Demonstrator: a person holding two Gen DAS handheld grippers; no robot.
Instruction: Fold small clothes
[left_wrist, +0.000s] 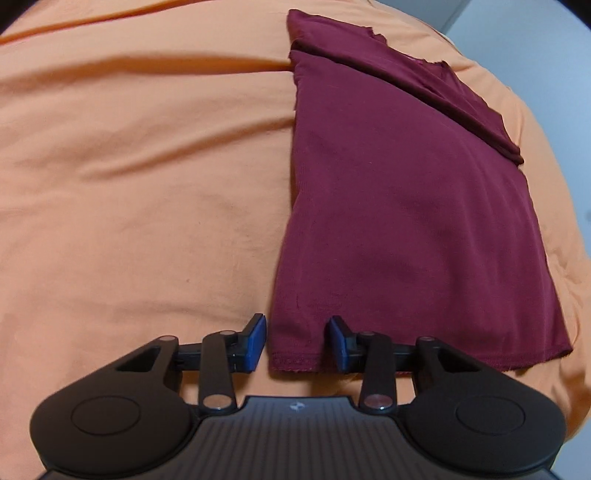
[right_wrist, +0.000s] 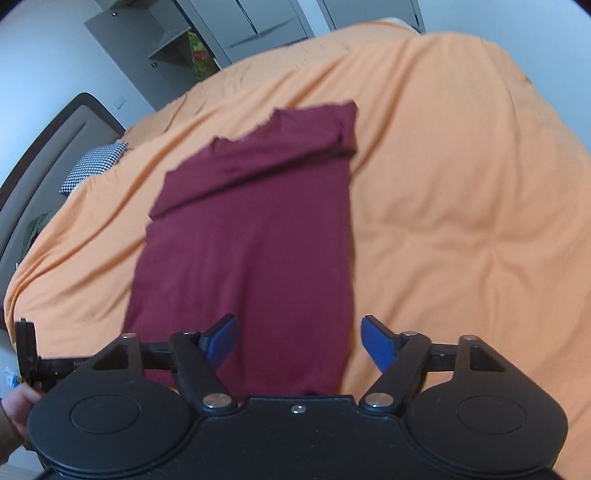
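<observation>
No readable brand, label or writing anywhere; only a small pale emblem on the left claw's body, too small to make out.

Maroon shirt (left_wrist: 399, 206) lying flat on the orange bedcover (left_wrist: 140, 177), folded lengthwise into a long narrow panel, with a sleeve laid slantwise across the far end. Neckline edge at that far end jagged. Stitched hem at the near end, seen just past the blue pads. Cloth smooth, a few soft dents in the middle.

Left claw (left_wrist: 297, 343) open to a moderate gap, astride the shirt's near left corner: hem cloth between the pads, not pinched, nothing held. Whether the pads touch the cloth, impossible to tell.

Right claw (right_wrist: 299, 341) spread wide above the shirt's near end, holding nothing; one pad over the cloth, the other beyond the shirt's right edge, over the bedcover. Right-wrist view blurred; near hem hidden behind the claw's black body.

Beyond the shirt's far left corner: a black-and-white checked pillow (right_wrist: 94, 166) by a dark headboard (right_wrist: 55, 140), grey cabinets (right_wrist: 221, 33) further back. Part of a hand (right_wrist: 18, 410) cut off at the lower left edge.
</observation>
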